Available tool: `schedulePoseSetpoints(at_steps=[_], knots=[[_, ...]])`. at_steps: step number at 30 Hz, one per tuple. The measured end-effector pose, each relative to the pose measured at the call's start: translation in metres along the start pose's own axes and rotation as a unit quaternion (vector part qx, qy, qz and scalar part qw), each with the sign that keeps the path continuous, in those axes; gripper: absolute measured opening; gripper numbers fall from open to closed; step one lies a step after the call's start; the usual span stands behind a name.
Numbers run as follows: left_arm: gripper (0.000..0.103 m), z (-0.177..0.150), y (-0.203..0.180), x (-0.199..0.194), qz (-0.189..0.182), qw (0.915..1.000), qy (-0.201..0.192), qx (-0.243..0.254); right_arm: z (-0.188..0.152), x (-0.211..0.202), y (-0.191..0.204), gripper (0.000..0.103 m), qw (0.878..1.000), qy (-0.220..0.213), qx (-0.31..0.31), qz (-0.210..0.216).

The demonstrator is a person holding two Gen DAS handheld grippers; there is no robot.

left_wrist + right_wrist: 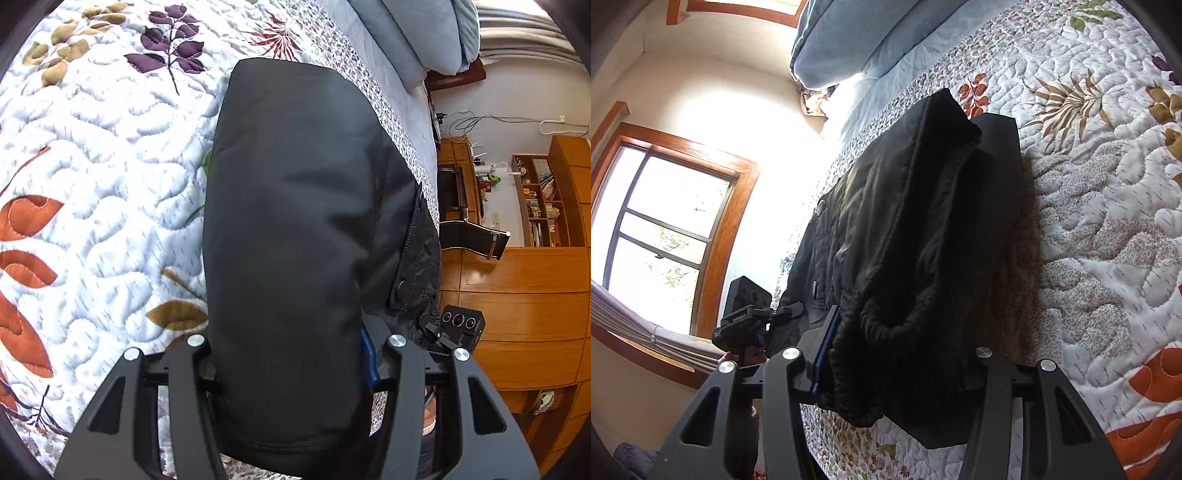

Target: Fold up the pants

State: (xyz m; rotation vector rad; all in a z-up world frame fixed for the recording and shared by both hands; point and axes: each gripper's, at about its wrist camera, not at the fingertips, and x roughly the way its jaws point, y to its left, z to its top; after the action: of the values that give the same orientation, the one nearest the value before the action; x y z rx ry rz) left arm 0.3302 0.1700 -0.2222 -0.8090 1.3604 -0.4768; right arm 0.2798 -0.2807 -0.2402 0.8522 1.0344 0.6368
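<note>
Black pants (295,229) hang folded over between the jaws of my left gripper (291,354), above a quilted bedspread (92,166). The fabric fills the gap, and the fingertips are hidden behind it. In the right wrist view the same pants (923,240) show their bunched elastic waistband, held between the jaws of my right gripper (886,354). A blue finger pad (823,354) presses on the cloth at the left. Each gripper's camera block shows in the other's view (461,325).
Blue pillows (424,33) lie at the head of the bed. Wooden cabinets and shelves (524,277) stand beyond the bed edge. A wood-framed window (665,229) is on the wall beside the bed.
</note>
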Motion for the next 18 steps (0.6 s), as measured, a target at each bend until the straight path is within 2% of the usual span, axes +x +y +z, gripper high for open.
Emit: schedulePoseSetpoints(at_steps=[7, 10, 18], knots=[[0.056, 0.002, -0.026, 0.021, 0.005, 0.9999, -0.003, 0.014, -0.003, -0.016, -0.018, 0.049, 1.000, -0.015, 0.016, 0.006], [0.061, -0.002, -0.030, 0.025, 0.010, 0.9995, -0.013, 0.025, -0.009, -0.023, -0.025, 0.049, 1.000, -0.019, 0.022, 0.011], [0.069, -0.005, -0.027, 0.035, -0.006, 0.9993, -0.025, 0.025, -0.012, -0.028, -0.043, 0.050, 0.999, -0.024, 0.036, 0.020]])
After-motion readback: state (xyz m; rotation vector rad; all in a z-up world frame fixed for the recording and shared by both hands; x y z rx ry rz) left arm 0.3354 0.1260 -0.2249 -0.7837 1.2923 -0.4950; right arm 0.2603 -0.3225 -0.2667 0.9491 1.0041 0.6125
